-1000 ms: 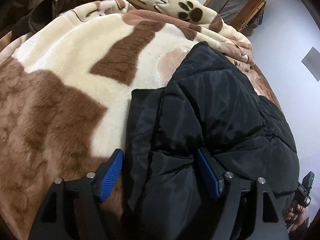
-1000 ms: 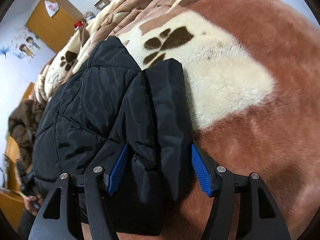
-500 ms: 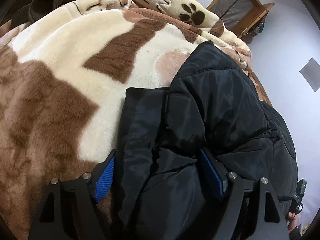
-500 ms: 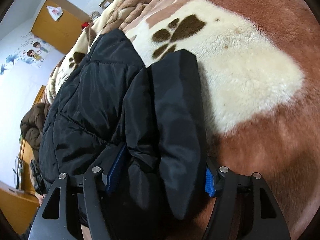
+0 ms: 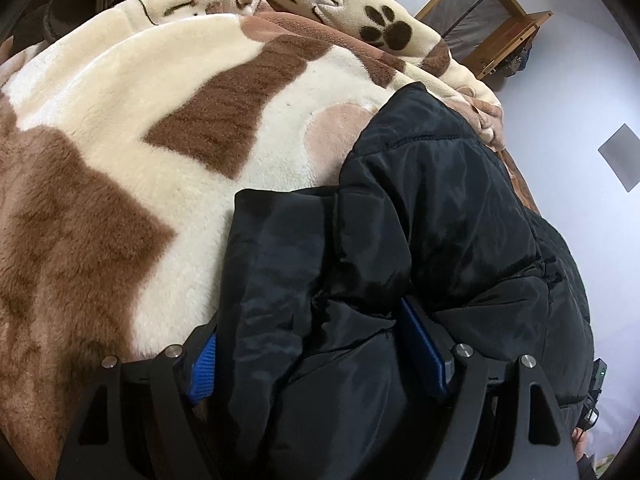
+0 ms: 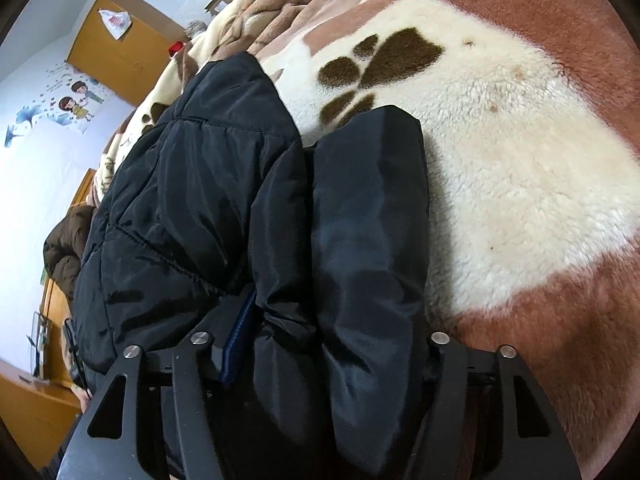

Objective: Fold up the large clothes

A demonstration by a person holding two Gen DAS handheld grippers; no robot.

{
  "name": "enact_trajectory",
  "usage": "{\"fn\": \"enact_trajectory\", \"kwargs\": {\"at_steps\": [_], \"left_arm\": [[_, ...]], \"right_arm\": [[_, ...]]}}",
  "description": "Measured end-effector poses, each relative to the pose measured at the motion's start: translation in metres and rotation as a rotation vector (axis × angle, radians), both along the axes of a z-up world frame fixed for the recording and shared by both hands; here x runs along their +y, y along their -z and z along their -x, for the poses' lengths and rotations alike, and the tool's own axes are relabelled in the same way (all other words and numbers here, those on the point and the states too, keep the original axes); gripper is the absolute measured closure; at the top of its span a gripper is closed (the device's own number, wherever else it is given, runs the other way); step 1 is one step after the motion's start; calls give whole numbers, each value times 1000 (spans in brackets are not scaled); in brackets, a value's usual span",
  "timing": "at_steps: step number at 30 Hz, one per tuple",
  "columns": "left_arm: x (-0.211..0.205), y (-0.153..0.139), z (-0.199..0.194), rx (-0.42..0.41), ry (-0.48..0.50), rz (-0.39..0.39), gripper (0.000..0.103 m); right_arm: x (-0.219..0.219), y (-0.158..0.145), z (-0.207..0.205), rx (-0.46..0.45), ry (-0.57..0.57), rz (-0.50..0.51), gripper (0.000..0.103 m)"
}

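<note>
A black puffer jacket (image 5: 440, 232) lies folded on a brown and cream fleece blanket (image 5: 120, 168). My left gripper (image 5: 320, 356) is open, its blue-padded fingers (image 5: 424, 352) straddling a thick fold at the jacket's near edge. In the right wrist view the same jacket (image 6: 208, 200) lies on the blanket (image 6: 520, 184). My right gripper (image 6: 332, 348) is open around a folded sleeve (image 6: 368, 220); the right pad is hidden by the fabric.
A brown coat (image 6: 66, 248) lies at the far side of the bed. A wooden wardrobe (image 6: 120, 64) stands against the wall. A wooden frame (image 5: 492, 36) stands past the bed's far end. The blanket bunches in folds (image 5: 340, 8) at the bed's head.
Both grippers have pushed forward, so the jacket folds now sit deeper between the fingers. The right gripper's right pad has become covered by the sleeve.
</note>
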State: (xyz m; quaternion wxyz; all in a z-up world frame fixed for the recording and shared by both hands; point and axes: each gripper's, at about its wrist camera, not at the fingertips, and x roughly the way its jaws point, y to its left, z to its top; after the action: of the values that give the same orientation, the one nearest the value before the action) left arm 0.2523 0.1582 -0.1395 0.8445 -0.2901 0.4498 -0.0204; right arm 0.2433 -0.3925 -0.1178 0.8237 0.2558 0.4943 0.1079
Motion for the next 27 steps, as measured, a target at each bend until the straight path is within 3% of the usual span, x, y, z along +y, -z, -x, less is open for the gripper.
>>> {"fn": "enact_trajectory", "kwargs": {"at_steps": [5,13,17,27], "left_arm": [[-7,0,-17,24,19,-34,25],[-14,-21,-15,18,42,-65,71],[-12,-52,-5,-19,40,-100,77],[-11,-124,11,-145,47,-120,78]], "right_arm": [[9,0,-12,7,-8,45,45],[16,-17,-10,14,-12,87,68],[19,-41,-4,-14,-20,113,75],[24,-112,8,-146,-39,108,77]]}}
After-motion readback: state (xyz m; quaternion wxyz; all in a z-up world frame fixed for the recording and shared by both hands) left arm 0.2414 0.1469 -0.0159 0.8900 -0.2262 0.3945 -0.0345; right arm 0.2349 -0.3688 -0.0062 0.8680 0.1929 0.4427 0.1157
